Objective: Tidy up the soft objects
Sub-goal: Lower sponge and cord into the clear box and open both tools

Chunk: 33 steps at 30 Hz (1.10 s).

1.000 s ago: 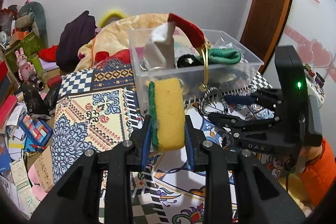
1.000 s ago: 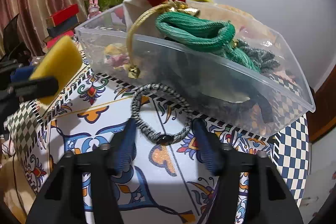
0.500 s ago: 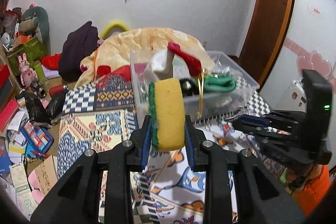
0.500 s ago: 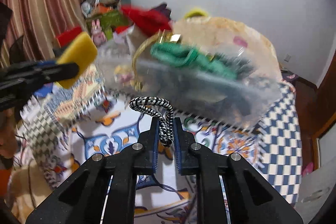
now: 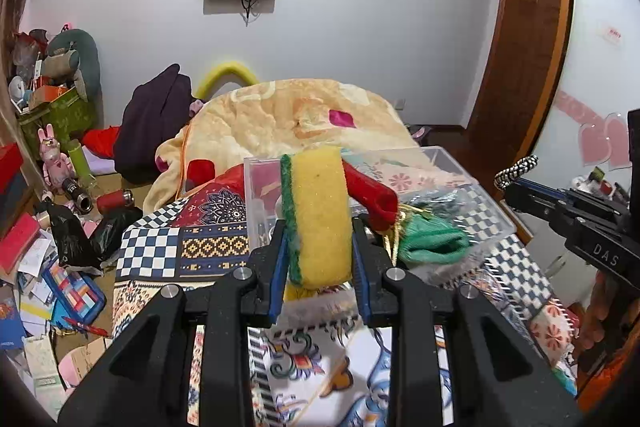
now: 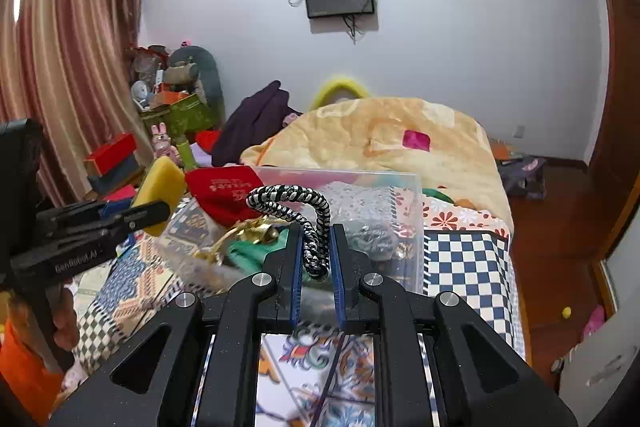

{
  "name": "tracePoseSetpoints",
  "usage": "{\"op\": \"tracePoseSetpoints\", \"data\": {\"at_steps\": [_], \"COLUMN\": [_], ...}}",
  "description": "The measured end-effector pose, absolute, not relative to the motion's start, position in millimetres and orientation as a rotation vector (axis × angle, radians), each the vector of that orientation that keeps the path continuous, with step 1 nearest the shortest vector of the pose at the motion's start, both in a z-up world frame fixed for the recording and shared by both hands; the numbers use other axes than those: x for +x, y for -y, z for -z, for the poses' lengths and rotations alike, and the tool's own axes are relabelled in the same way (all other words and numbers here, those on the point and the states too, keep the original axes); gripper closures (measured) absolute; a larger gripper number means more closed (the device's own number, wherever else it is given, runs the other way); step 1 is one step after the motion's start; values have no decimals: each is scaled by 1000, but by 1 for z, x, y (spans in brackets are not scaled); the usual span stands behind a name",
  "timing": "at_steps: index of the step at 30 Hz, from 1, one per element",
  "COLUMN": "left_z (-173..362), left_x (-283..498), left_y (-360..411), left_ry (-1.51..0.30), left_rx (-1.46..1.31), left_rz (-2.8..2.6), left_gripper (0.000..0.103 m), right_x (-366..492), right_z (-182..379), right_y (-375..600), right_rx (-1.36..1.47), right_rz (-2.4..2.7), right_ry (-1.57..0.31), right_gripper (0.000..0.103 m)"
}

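Note:
My left gripper (image 5: 319, 251) is shut on a yellow sponge with a green scrub side (image 5: 318, 219), held upright above the patterned cloth in front of a clear plastic bin (image 5: 472, 183). The sponge also shows in the right wrist view (image 6: 160, 187). My right gripper (image 6: 315, 255) is shut on a black-and-white braided bracelet (image 6: 296, 199), raised just before the bin (image 6: 404, 183); the bracelet also shows at the right of the left wrist view (image 5: 516, 167). The bin holds a red cloth item (image 5: 372, 191), a green knit item (image 5: 434, 241) and a gold band (image 6: 248, 231).
A patterned cloth (image 5: 208, 239) covers the surface under the bin. A peach blanket (image 6: 384, 135) lies heaped behind it. Boxes, toys and papers (image 5: 48, 227) litter the floor at left. A wooden door (image 5: 520, 67) stands at right.
My right gripper closed on the bracelet that lay on the cloth and lifted it. Both grippers rose, so the bin now sits lower in each view.

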<state>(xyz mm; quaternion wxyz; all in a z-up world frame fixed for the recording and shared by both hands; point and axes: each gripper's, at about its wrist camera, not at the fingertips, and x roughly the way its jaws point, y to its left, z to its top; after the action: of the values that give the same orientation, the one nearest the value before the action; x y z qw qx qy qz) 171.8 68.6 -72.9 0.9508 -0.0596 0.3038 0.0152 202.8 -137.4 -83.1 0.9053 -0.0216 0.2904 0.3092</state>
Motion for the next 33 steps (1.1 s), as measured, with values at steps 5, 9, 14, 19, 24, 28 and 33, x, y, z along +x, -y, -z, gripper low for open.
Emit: {"op": "tracePoseSetpoints", "data": {"at_steps": [5,9,14,19,24,28,33], "left_z": [94,109,116,116,104,86,52], "left_x": [201,218,220,212,198,182,154], "left_y": [-69,-69,-66,-66,-67,-65,-58], "left_ry": [-684,-726,-743,-745,-714,-668,-568], "left_rx": [-126,-123,-109,-102,-116,-111,-104], "left_rz": [-35,-35,1,4,15,18,15], "left_gripper": [74,74,74,53,43,43,43], "right_x": [227,237,239,231,221,211,190], "right_z": [101,114,119,116,105,90,58], "right_y": [127,114,110,115,129,141,157], "right_rx": [-65,-97,-110,-113,-94,-72,-33], "right_rz": [-617,-613,-603,-594,-599,-605,-615], "right_ry": [-675,-715,-736,-718,-696,-659,-573], "right_gripper": [91,91,74,52,40,39,39]}}
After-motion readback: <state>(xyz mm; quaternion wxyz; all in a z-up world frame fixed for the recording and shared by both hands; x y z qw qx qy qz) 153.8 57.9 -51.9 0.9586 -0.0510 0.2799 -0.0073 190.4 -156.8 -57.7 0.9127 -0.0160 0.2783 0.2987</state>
